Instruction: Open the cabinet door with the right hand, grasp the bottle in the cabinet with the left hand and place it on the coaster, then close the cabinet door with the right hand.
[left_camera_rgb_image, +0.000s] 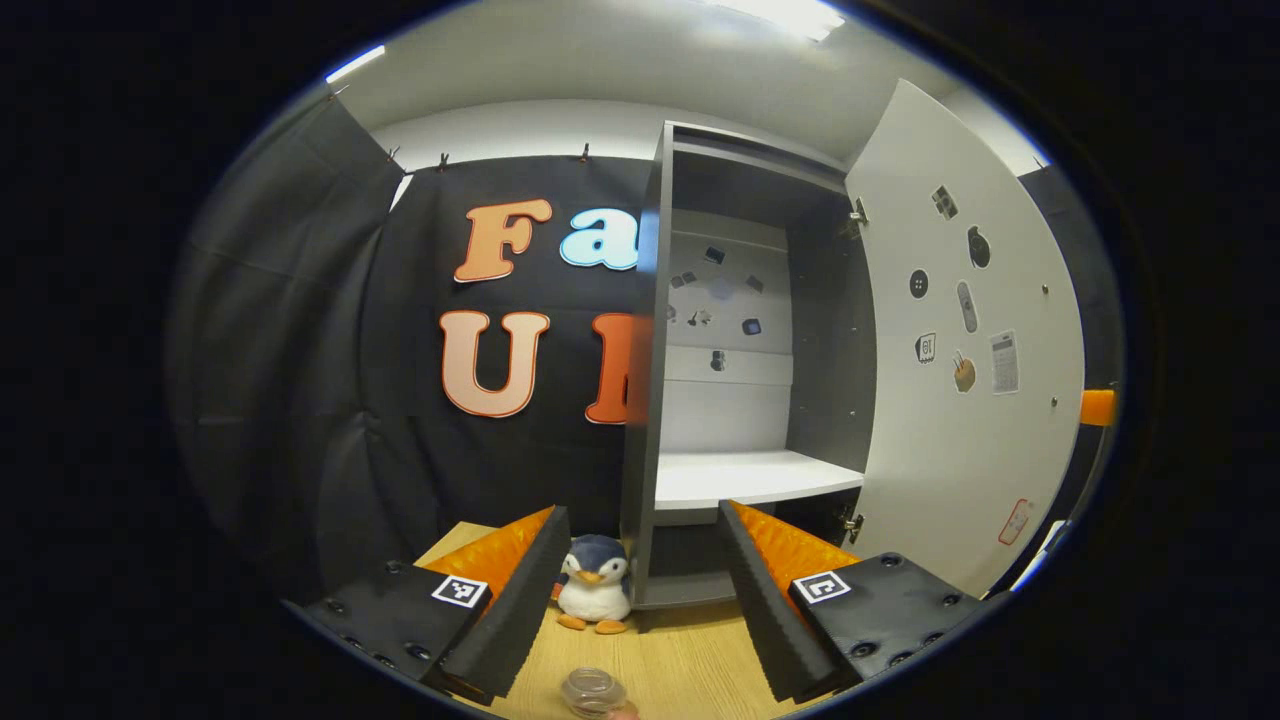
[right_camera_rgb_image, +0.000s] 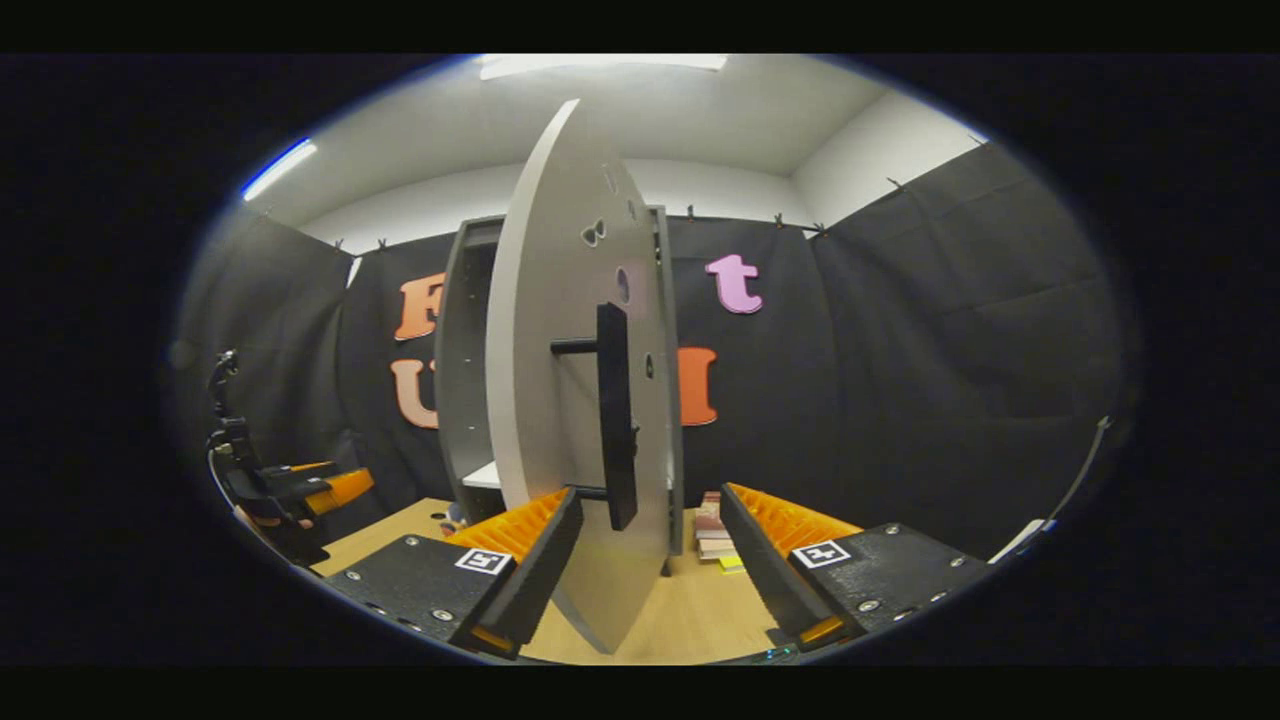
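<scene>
Closing is the step in hand, judging by the layout: cabinet (left_camera_rgb_image: 740, 400) shelf bare, bottle (left_camera_rgb_image: 594, 692) on table in front of cabinet, between left gripper (left_camera_rgb_image: 640, 590) fingers, both spread wide, not touching it; coaster not discernible. Right gripper (right_camera_rgb_image: 650, 560) wide open, holding nothing, straddling door (right_camera_rgb_image: 560, 400) edge below handle (right_camera_rgb_image: 615, 410). Push door flat, avoid snagging handle.

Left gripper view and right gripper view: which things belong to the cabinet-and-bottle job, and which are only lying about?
Belong to the job: cabinet, open cabinet door, door handle, clear bottle, left gripper, right gripper.
Just lying about: penguin toy, stack of books, stickers on the door.
</scene>
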